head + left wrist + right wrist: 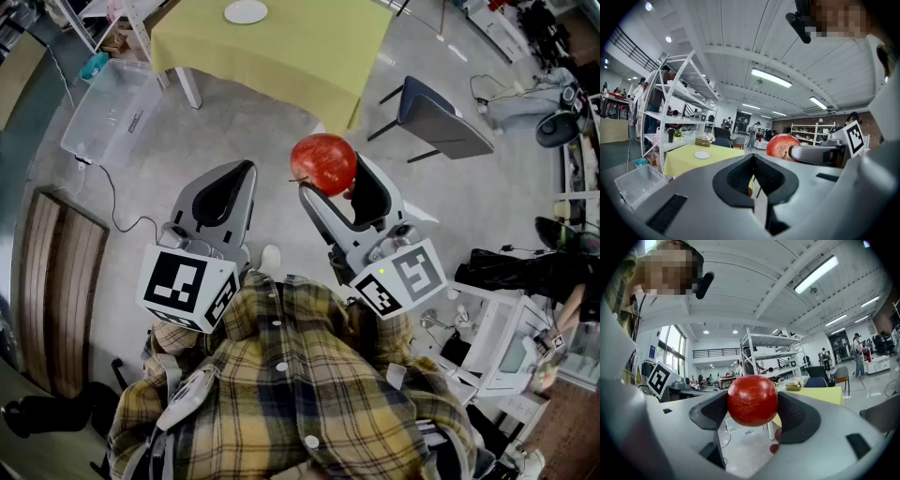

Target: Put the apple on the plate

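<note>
Right below the camera was the plaid shirt [281, 394]. Just ahead, the left gripper [246, 171] had its jaws pressed together with nothing between them. Beside it, the right gripper [333, 178] was clamped on the red apple [752, 400], both pads pressing its sides, holding it in the air above the grey floor [234, 122]. Farther out sat a clear plastic bin [112, 108] and a dark chair [441, 122]. Beyond them stood the yellow-green table [300, 47], with the white plate [246, 11] on it, well apart from the apple.

No print is legible; the label [136, 120] on the plastic bin [94, 131] is too small.
</note>
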`<move>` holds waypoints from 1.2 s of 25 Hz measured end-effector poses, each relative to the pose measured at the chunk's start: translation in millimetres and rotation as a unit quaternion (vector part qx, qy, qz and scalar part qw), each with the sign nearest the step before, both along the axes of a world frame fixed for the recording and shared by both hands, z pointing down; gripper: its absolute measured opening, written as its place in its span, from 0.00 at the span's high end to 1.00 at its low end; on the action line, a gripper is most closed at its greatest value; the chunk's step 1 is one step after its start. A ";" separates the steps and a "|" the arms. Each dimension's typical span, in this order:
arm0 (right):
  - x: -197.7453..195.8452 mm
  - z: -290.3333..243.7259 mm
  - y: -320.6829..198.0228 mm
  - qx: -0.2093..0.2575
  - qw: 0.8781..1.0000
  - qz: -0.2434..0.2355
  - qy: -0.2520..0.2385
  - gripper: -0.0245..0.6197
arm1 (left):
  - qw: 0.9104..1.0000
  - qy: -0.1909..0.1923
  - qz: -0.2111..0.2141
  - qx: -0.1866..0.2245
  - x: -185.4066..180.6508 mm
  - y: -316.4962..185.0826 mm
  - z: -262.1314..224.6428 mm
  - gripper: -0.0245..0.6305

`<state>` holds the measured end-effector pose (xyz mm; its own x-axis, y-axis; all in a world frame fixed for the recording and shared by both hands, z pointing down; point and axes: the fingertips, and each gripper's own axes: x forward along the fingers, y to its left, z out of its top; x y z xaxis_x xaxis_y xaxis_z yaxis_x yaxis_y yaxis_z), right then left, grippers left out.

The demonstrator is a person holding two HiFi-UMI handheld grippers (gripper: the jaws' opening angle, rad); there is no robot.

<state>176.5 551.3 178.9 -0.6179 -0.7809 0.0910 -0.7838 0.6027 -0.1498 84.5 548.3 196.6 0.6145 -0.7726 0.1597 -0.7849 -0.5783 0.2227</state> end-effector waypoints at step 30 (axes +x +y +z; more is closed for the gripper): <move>1.5 23.5 -34.5 -0.016 1.000 -0.026 -0.003 0.45 | 0.999 -0.001 -0.038 -0.011 -9.1 -33.8 25.1 0.95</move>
<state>178.0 516.8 202.5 -0.6582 -0.7445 0.1117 -0.7505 0.6372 -0.1749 75.4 514.5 221.7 0.5533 -0.8137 0.1784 -0.8272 -0.5113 0.2331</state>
